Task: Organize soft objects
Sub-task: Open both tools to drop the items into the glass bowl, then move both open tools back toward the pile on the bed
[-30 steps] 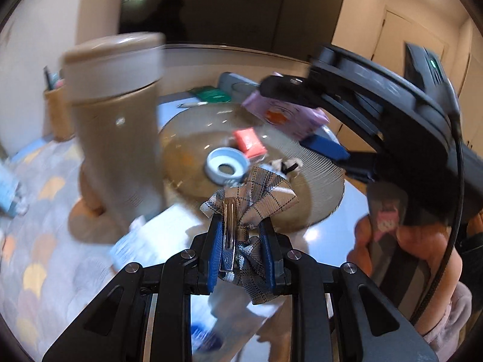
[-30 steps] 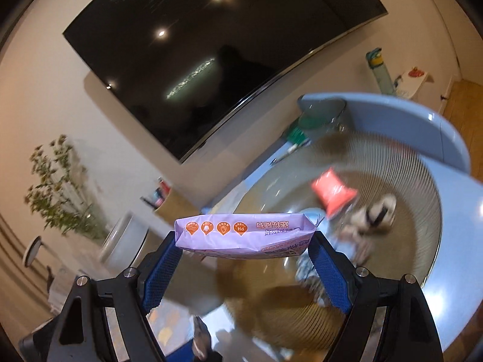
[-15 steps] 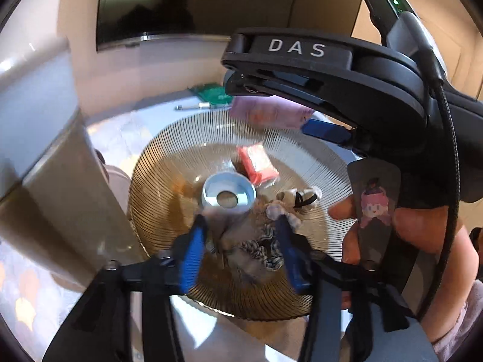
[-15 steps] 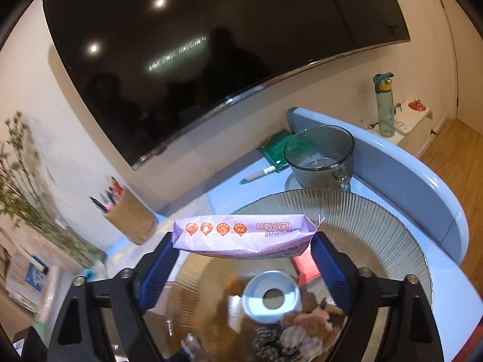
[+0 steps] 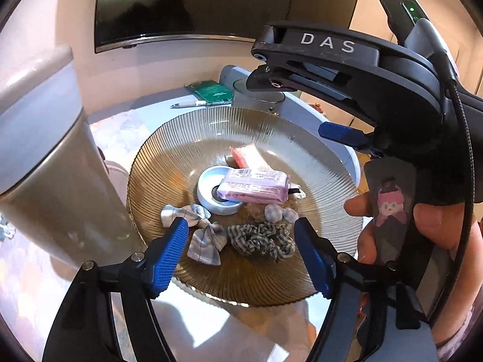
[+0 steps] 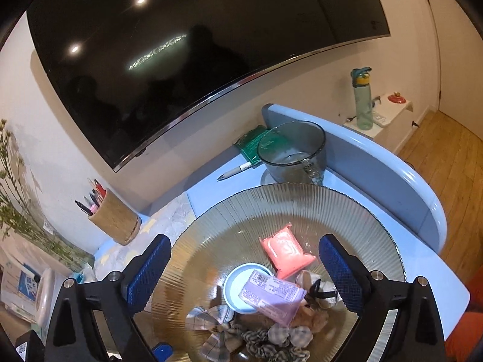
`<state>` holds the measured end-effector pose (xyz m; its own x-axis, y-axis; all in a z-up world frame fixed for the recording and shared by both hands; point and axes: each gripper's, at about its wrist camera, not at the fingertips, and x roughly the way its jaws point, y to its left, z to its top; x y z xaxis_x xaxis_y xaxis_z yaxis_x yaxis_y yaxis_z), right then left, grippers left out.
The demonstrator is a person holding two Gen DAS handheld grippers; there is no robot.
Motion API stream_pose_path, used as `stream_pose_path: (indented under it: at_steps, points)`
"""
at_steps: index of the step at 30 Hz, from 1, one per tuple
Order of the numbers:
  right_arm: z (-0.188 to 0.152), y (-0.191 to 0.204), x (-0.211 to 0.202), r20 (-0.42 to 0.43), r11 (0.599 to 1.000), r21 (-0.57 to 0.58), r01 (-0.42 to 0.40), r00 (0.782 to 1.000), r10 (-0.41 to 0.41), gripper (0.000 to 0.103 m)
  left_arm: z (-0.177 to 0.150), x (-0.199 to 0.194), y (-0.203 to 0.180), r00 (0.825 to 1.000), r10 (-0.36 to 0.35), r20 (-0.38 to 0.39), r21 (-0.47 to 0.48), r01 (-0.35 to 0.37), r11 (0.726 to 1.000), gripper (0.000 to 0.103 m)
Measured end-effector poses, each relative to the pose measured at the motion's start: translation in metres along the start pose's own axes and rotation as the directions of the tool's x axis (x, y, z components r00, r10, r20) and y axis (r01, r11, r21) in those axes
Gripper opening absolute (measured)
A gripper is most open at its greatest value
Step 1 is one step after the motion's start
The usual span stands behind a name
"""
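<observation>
**Both claws let go over the dish**

We have the checked bow [image 5: 205, 235] lying on the glass dish [image 5: 169, 157], just ahead of the left claw [image 5: 241, 250] and nearer its left pad than its right. The left claw's jaws have just been opening; they stand apart, the bow between them but no pad pressing on it. We judge the bow light and floppy, with nothing stiff showing from here; its pinched middle looks the surest place to take hold, since the loops would only crush and slide.

The purple pack [image 6: 271, 297] lies below and ahead of the right claw [image 6: 244, 274], one end propped on the pale blue ring [image 6: 234, 283] and so tilted. The right claw's jaws have just been opening too, and they stand wide and empty above it. We judge the pack soft and squashy in a slick wrapper, best pinched across its short sides.

Right of the bow, still between the left pads, sits a striped scrunchie [image 5: 262, 238], stretchy and easy to hook by any fold. Beyond the ring lies a pink packet [image 6: 285, 250], and further still, on the blue desk [image 6: 211, 193], a glass jug [image 6: 292, 150].
</observation>
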<state>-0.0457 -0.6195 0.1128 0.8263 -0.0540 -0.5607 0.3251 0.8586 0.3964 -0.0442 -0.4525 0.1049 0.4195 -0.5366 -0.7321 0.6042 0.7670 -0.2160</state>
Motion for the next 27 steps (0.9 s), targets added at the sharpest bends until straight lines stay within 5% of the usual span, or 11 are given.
stream_pose_path:
  at_steps: [15, 27]
  points:
    - [-0.034, 0.026, -0.061, 0.072, 0.998, -0.028, 0.062, 0.996, -0.06, 0.098, -0.031, -0.058, 0.007, 0.999, -0.025, 0.025, 0.048, 0.024, 0.999, 0.076]
    - [-0.101, 0.075, -0.079, 0.081, 1.0, 0.003, 0.012, 0.997, -0.013, 0.099, -0.07, -0.106, 0.085, 0.997, 0.058, 0.048, 0.051, -0.06, 0.997, 0.079]
